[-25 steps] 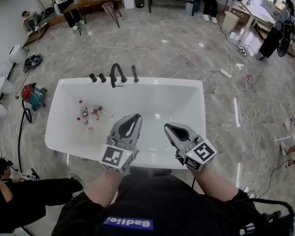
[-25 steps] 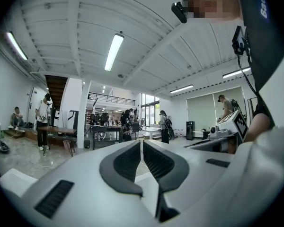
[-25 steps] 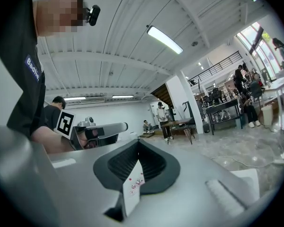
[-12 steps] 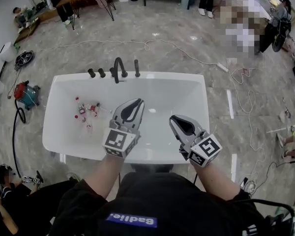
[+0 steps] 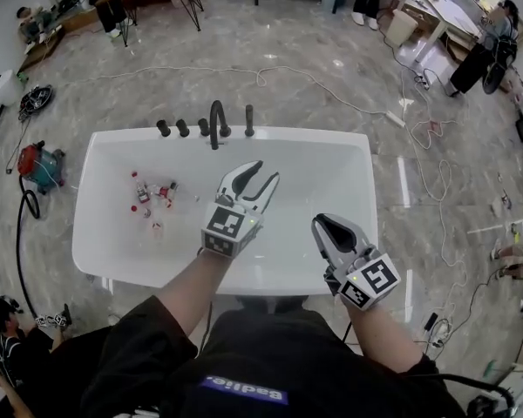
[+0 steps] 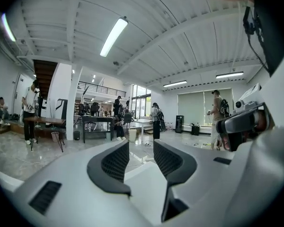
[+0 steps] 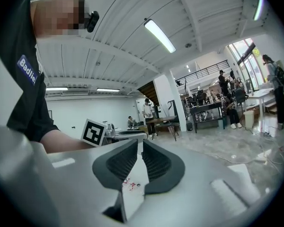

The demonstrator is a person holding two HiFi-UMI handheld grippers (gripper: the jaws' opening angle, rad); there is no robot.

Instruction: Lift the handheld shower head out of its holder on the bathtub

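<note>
Judging by its slim, dark, rod-like look, the handheld shower head is probably rigid, smooth and rather slippery, so a grip across the middle of its upright handle and a straight lift seems best. It stands upright in its holder at twelve o'clock on the bathtub's rim, just at three o'clock of the curved spout. The left gripper, well apart at its six o'clock, has just been opening its jaws, empty, while the right gripper has its jaws together, also empty.

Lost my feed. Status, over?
Left gripper just opening, empty. Right gripper shut, empty. Shower head seated, untouched. Path clear.
</note>
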